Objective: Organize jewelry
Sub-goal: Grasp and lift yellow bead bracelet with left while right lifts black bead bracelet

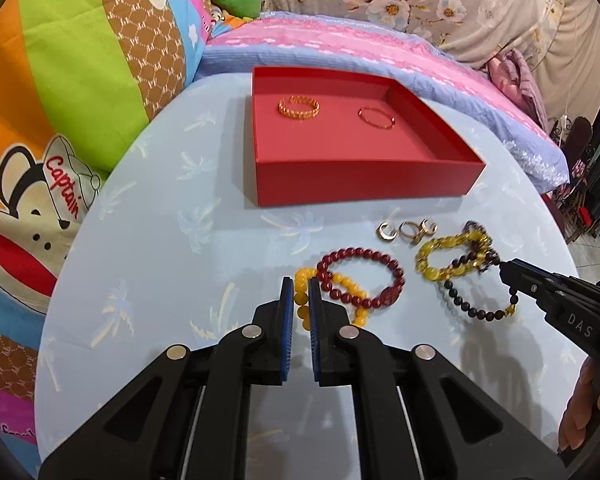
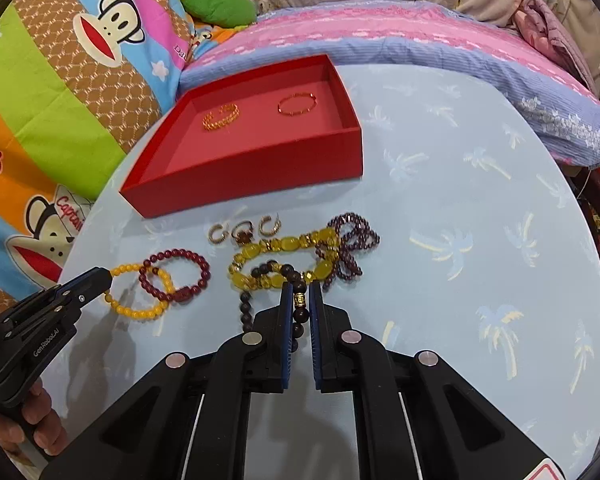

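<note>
Yellow bead bracelet (image 1: 300, 292), light and slippery, is pinched by left gripper (image 1: 299, 286); dark bead bracelet (image 2: 296, 312) likewise clamped in right gripper (image 2: 301, 292) near tabletop's (image 2: 440, 208) front edge.

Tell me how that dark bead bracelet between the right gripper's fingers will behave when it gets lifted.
The dark bead bracelet is a strung loop, so it will probably hang limp from the right gripper. Its far end lies tangled with the chunky yellow bracelet, which may drag along. Round beads might slip between the pads.
</note>
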The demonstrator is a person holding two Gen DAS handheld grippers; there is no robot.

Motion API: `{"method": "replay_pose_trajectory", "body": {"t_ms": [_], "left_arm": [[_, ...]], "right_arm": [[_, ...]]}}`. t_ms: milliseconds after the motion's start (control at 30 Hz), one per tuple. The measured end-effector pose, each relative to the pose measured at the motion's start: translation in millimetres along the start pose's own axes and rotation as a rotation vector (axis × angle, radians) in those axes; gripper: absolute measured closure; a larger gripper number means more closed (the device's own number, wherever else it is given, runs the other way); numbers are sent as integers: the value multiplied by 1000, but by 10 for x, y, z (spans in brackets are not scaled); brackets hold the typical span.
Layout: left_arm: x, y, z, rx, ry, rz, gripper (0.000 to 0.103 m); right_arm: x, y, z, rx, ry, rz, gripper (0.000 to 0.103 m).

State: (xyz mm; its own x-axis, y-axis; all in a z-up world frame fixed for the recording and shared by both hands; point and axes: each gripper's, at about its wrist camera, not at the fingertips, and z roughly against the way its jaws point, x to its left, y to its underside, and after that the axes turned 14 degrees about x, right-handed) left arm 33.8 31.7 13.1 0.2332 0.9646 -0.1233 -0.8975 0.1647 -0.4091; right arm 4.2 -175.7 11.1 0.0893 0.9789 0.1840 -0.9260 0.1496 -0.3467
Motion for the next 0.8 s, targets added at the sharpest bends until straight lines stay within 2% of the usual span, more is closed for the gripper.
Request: {"method": "replay_pose_trajectory", "body": {"t_ms": [233,300,667,800], "left_arm": [[-83,-131,236,-48,25,-22,96],[-120,-194,309,-71,29,-32,96],[-294,-747,610,-193,45,-80,96],[-315,-848,641,-211,49,-81,96]], "right_arm": [[38,-101,172,-40,-17,13,96],[48,-150,195,-45,-23,19,102],[83,-551,374,-127,-29,36,102],[35,-638,412,-142,-26,30,102]]}}
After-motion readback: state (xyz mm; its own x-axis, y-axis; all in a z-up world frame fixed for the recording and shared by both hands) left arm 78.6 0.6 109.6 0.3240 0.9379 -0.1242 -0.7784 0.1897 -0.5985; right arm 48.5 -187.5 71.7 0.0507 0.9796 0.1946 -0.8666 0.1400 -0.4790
